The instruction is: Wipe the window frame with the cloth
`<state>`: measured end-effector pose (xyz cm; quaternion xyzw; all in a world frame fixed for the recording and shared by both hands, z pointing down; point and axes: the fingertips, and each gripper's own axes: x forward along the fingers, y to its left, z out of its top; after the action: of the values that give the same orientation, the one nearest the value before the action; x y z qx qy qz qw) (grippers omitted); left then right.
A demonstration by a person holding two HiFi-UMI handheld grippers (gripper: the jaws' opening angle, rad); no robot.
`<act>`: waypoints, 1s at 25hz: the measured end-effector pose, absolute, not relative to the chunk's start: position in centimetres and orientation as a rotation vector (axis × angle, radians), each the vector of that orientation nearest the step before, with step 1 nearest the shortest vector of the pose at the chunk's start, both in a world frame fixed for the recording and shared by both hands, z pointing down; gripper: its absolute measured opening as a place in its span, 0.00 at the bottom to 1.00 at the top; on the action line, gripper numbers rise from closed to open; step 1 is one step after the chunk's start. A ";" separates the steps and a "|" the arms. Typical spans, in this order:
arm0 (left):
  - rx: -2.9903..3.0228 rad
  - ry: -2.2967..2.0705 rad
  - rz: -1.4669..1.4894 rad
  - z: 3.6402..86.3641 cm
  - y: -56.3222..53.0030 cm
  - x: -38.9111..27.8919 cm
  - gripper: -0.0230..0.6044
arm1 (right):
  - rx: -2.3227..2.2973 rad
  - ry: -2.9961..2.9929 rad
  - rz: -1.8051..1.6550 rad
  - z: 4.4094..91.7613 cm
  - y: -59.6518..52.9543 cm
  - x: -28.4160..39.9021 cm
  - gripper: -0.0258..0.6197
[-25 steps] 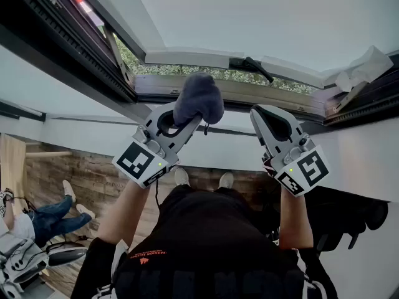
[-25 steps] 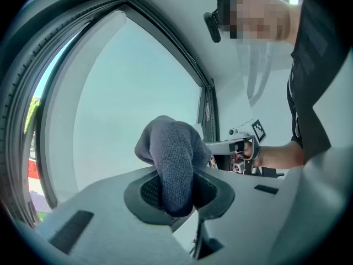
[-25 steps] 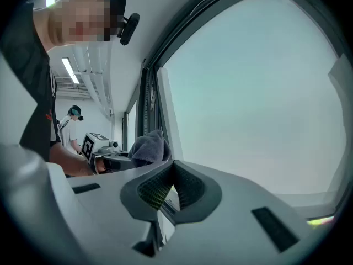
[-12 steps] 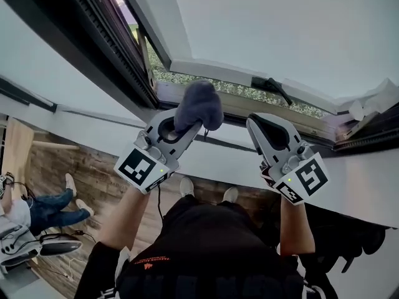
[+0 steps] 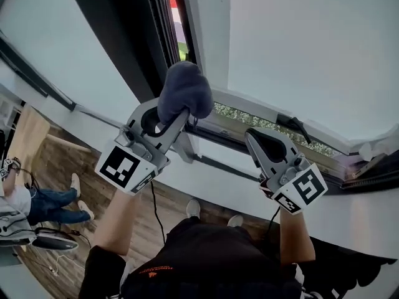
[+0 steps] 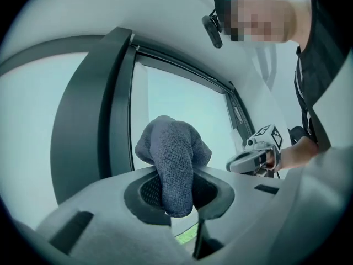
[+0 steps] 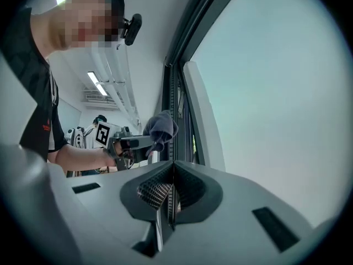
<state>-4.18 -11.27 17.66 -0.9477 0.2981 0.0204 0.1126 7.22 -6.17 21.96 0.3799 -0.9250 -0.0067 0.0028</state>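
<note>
Left gripper: The left gripper (image 5: 169, 116) (image 6: 177, 196) was raised toward the window frame, its jaws clamped on the cloth, with its marker cube at the near end.
Cloth: The cloth (image 5: 183, 91) (image 6: 172, 158) (image 7: 160, 126) was dark grey-blue and bunched. One fold hung down between the jaws and the bulk bulged past their tips. It sat right against the lower stretch of the window frame's dark upright; no view showed whether it touched.
Right gripper: The right gripper (image 5: 254, 141) (image 7: 167, 196) had its jaws pressed together with nothing between them. It was held up just below the window frame's bottom rail, apart from it.
Window frame: The window frame (image 5: 153, 23) (image 6: 91, 120) (image 7: 175, 87) was a dark upright and rail set in a pale wall.
Sash: The white sash (image 5: 209, 36) stood inside the window frame, opened a crack at the corner, and green foliage showed through the gap.
Glass: The glass pane (image 5: 312, 42) filled the sash within the window frame, pale and plain.
Handle: A black handle (image 5: 293, 126) lay along the sash's bottom rail, close to the window frame's lower right stretch.
Arms: Bare forearms rose toward the window frame from a black shirt (image 5: 212, 263).
Floor: The wood floor (image 5: 93, 189) lay well below the window frame.
Bystander: A seated person in jeans (image 5: 47, 207) was on the floor, well away from the window frame.
</note>
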 end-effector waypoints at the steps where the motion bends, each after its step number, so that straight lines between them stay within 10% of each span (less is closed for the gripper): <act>1: -2.762 0.886 0.068 16.8 -11.6 -4.7 0.15 | 1.181 -2.907 -0.023 22.0 -6.4 6.8 0.05; 25: -2.789 1.066 0.157 10.8 -15.6 -6.5 0.14 | 1.097 -2.926 0.078 24.4 -8.0 5.2 0.05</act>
<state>-6.51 -15.55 10.83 -0.9302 0.3555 0.0522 0.0756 5.17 -8.00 24.36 0.3509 -0.9360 0.0250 0.0079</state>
